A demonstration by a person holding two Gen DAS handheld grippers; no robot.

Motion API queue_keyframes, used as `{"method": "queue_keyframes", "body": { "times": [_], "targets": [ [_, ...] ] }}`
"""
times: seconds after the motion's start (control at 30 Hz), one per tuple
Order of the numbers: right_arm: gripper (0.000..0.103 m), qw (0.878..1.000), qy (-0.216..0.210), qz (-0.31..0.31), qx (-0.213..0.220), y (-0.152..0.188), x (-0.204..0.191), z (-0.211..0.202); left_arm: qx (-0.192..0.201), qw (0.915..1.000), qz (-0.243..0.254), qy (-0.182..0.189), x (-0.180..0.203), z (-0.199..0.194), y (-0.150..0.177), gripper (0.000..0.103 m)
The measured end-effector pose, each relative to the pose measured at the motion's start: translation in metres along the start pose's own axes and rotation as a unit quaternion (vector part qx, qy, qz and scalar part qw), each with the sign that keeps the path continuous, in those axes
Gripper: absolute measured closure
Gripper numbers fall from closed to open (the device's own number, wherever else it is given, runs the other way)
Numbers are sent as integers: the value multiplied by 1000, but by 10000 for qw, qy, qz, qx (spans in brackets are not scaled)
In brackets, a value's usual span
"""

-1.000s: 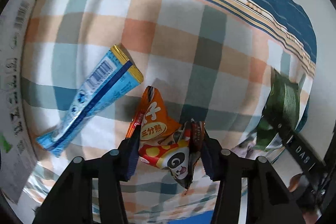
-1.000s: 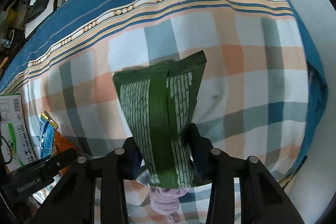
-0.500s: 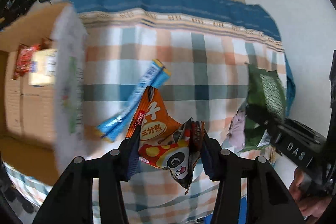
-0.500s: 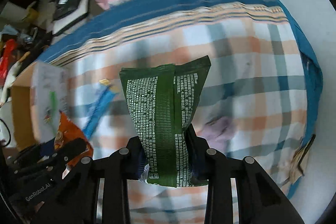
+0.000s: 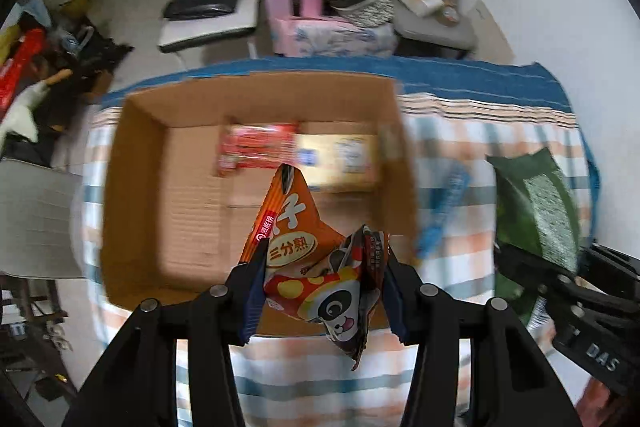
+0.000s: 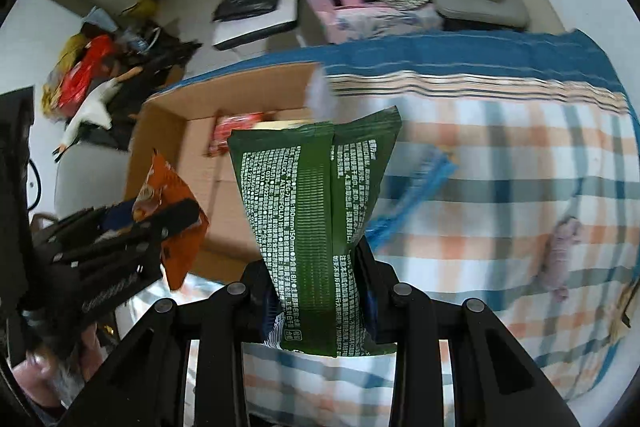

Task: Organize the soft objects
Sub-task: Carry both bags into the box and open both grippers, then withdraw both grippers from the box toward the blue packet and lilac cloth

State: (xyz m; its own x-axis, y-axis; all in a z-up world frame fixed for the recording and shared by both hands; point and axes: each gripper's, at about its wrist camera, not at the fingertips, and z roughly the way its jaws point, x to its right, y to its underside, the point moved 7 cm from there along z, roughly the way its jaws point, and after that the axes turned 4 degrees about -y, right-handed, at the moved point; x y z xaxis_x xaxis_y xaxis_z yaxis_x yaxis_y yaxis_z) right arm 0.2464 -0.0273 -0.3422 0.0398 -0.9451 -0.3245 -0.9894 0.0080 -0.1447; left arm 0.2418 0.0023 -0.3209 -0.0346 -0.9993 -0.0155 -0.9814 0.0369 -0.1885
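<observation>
1. Snacks ride in both hands: our left gripper (image 5: 324, 291) has its fingers clenched on an orange panda snack bag (image 5: 316, 267), hanging over the near edge of the cardboard box (image 5: 132, 187) at frame centre.
2. Our right gripper (image 6: 316, 291) pinches a green packet (image 6: 312, 211) by its lower end so it stands upright, level with the box's right wall.
3. The box holds a red pack (image 5: 256, 149) and a yellow pack (image 5: 340, 163) at its far end, so we judge both loads belong there.
4. A blue wrapper (image 6: 412, 199) lies on the checked cloth (image 6: 520, 187), right of the box.
</observation>
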Motion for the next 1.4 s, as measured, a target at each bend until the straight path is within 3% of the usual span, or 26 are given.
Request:
{"method": "queue_keyframes", "body": {
  "times": [0.23, 0.4, 0.73, 1.13, 1.2, 1.27, 1.33, 1.4],
  "targets": [
    [68, 9998, -55, -150, -146, 0, -79, 39, 52, 9988, 34, -485, -78, 22, -11, 56],
    [68, 9996, 23, -76, -266, -7, -104, 81, -143, 9974, 8, -702, -117, 58, -29, 56],
    [68, 9965, 513, 80, -653, -14, -91, 151, -670, 9952, 55, -707, -151, 134, -58, 56],
    [65, 9906, 1016, 140, -907, -16, -66, 176, -991, 9928, 114, -661, -147, 166, -85, 52],
    [49, 9900, 1086, 133, -892, -17, -64, 175, -991, 9933, 86, -592, -147, 165, -87, 41],
    [40, 9903, 1066, 130, -884, -19, -65, 175, -904, 9939, 67, -624, -148, 161, -89, 24],
    [35, 9905, 1067, 130, -852, -20, -65, 171, -839, 9946, 74, -603, -149, 156, -91, 18],
    [24, 9906, 1089, 143, -819, -20, -66, 169, -773, 9953, 62, -583, -150, 150, -91, 11]
  ]
}}
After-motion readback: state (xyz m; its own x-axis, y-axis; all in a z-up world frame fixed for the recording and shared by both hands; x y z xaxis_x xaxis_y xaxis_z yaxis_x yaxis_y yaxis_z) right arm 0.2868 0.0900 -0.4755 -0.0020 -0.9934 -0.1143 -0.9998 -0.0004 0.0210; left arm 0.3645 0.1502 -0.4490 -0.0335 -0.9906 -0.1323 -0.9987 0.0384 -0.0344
